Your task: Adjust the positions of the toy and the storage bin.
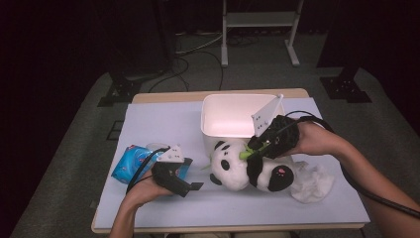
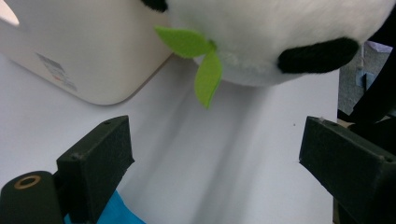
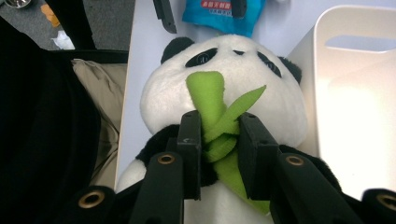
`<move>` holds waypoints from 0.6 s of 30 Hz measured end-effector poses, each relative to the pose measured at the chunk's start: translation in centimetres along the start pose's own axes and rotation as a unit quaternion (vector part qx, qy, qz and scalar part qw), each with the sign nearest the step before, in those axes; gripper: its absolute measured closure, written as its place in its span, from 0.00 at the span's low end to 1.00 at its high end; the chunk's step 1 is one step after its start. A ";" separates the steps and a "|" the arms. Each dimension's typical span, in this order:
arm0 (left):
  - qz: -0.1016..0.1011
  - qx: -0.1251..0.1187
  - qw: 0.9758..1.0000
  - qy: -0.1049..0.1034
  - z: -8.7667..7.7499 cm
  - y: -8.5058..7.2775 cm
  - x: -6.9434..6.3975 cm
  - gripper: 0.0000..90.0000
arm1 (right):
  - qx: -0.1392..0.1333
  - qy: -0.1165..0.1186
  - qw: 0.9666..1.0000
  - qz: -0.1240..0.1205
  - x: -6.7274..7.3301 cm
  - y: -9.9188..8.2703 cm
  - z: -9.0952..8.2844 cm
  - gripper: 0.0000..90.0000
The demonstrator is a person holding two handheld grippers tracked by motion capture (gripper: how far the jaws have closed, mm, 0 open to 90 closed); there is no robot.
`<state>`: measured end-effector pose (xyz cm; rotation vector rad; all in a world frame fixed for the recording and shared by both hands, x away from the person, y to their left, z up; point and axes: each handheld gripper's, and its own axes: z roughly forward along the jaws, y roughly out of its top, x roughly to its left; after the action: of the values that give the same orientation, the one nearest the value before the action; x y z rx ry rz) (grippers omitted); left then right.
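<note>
the panda (image 1: 247,166) lies on the surface right against the front of the white bin (image 1: 233,116), long axis along that wall; the right claw (image 1: 253,150) is clenched on its green bamboo (image 3: 219,128), nearer than the left claw (image 1: 190,187), which is released.

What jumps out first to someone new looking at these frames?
The panda plush lying mid-table on the pale mat, just in front of the white bin. The right gripper is clamped on the green bamboo sprig at the panda's chest. To the left, the left gripper stands open beside the panda's head, over a blue packet, and a crumpled white cloth lies at the panda's right.
</note>
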<state>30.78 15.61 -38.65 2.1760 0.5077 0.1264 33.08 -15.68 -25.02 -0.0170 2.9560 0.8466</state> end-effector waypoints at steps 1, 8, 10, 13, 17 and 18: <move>-0.001 -0.001 1.000 0.000 0.0 0.0 0.0 0.10 | -0.001 -0.001 1.000 0.000 0.0 0.1 -0.2 0.79; 0.003 -0.001 1.000 0.000 -0.1 0.1 0.1 0.10 | -0.006 -0.013 1.000 -0.008 0.1 1.2 -1.9 0.79; 0.001 -0.002 1.000 0.000 -0.2 0.1 0.1 0.10 | -0.007 -0.015 1.000 -0.011 0.0 1.6 -2.4 0.79; 0.000 -0.002 1.000 0.000 -0.3 0.0 0.3 0.10 | -0.007 -0.018 1.000 -0.014 0.0 2.0 -2.9 0.79; -0.001 -0.004 1.000 0.001 -0.4 0.0 0.3 0.10 | -0.007 -0.023 1.000 -0.015 -0.3 2.5 -3.4 0.79; -0.001 -0.004 1.000 0.001 -0.5 0.0 0.3 0.10 | -0.007 -0.026 1.000 -0.014 -0.4 2.6 -3.6 0.79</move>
<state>30.96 16.08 -38.40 2.1667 0.5098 0.1293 33.13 -15.39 -20.58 -0.0366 2.8951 0.8510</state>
